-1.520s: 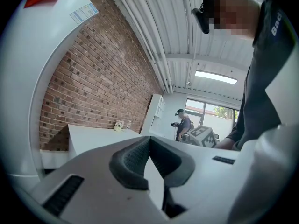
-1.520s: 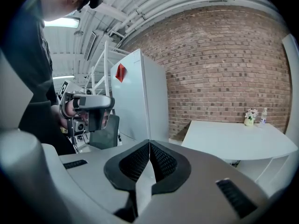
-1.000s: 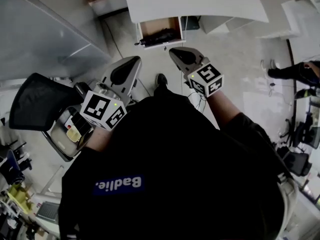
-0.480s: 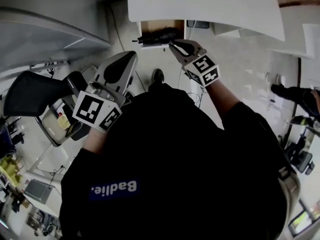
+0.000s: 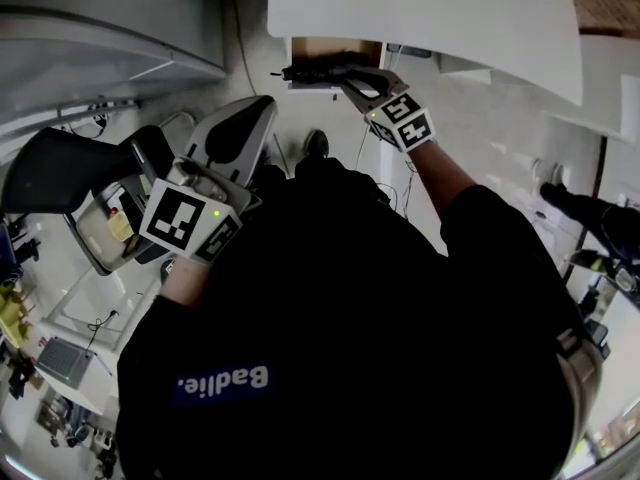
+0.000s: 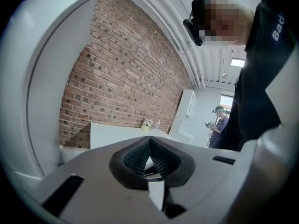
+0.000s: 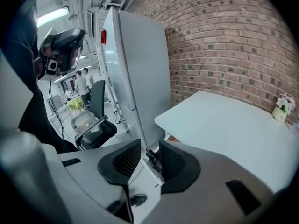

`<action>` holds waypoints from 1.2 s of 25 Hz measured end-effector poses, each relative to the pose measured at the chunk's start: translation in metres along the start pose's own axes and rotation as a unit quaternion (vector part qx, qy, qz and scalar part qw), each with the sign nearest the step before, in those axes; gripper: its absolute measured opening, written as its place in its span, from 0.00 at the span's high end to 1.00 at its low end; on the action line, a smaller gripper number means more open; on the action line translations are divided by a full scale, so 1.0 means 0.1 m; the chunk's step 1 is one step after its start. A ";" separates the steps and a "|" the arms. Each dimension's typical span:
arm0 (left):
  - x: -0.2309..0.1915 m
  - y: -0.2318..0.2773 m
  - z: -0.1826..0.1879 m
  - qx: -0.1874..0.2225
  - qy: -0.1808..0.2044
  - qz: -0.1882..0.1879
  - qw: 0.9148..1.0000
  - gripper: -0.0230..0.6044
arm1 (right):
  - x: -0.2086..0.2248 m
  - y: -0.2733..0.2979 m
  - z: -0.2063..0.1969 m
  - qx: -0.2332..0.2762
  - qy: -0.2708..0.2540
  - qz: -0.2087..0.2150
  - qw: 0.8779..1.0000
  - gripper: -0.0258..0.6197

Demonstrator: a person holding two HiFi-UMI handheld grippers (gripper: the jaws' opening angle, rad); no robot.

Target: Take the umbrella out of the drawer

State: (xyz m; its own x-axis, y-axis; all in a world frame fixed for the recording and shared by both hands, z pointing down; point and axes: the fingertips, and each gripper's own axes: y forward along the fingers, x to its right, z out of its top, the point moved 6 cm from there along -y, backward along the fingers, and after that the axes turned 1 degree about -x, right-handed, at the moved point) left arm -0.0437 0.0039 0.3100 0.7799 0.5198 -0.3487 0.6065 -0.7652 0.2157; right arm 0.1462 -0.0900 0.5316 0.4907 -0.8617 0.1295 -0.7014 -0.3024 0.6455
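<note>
**Right tool down at the umbrella, jaws parting**

Keeps the left tool (image 6: 149, 146) back at the left, low beside the chair (image 5: 60, 168) and well apart from the drawer (image 5: 340, 48). Shows it shut pad against pad in its own view, with nothing gripped. Has shifted it only a little since a second ago, so leaves it out of this step for now.

In the middle, finds the drawer pulled out from under the white tabletop (image 5: 420, 8). Has the umbrella (image 5: 305, 71) lying across it as a long dark shape, with one thin end poking past the left edge. Not yet gripped, not yet lifted.

At the right, the real change. A second ago, held the right tool (image 5: 335, 70) short of the drawer with jaws together. Now has it forward and down over the umbrella's right-hand part, and is opening its jaws. Shows a clear gap between the pads in the right gripper view, with a dark piece of the umbrella in that gap, at or just past the pads. No pad pressing on it.

Reads as the reach finished and the grasp being set up. Probably calls next for a little more depth so that the pads straddle the umbrella, then a squeeze and a lift clear of the drawer front. Cannot tell from these views whether already far enough in for a sound grip.
</note>
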 end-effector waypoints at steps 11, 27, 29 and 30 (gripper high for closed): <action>-0.23 0.05 0.00 -0.014 -0.006 -0.001 1.000 0.96 | 0.26 0.56 -0.34 -0.087 -0.069 0.007 0.994 0.67; -0.39 0.22 -0.02 -0.029 -0.013 0.054 0.998 0.96 | 0.57 1.50 -0.98 -0.217 -0.198 0.073 0.953 0.61; -0.41 0.22 -0.02 -0.028 -0.015 0.062 0.998 0.96 | 0.59 1.59 -1.04 -0.227 -0.214 0.080 0.947 0.60; -0.41 0.22 -0.02 -0.028 -0.016 0.065 0.997 0.96 | 0.59 1.63 -1.07 -0.233 -0.220 0.083 0.944 0.60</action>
State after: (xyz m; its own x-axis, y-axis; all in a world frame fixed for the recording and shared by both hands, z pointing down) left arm -0.0618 -0.0337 0.3310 0.8481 0.4041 -0.3428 0.5083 -0.8032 0.3106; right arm 0.1164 -0.1465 0.7254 0.0608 -0.9981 -0.0016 -0.3963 -0.0256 0.9178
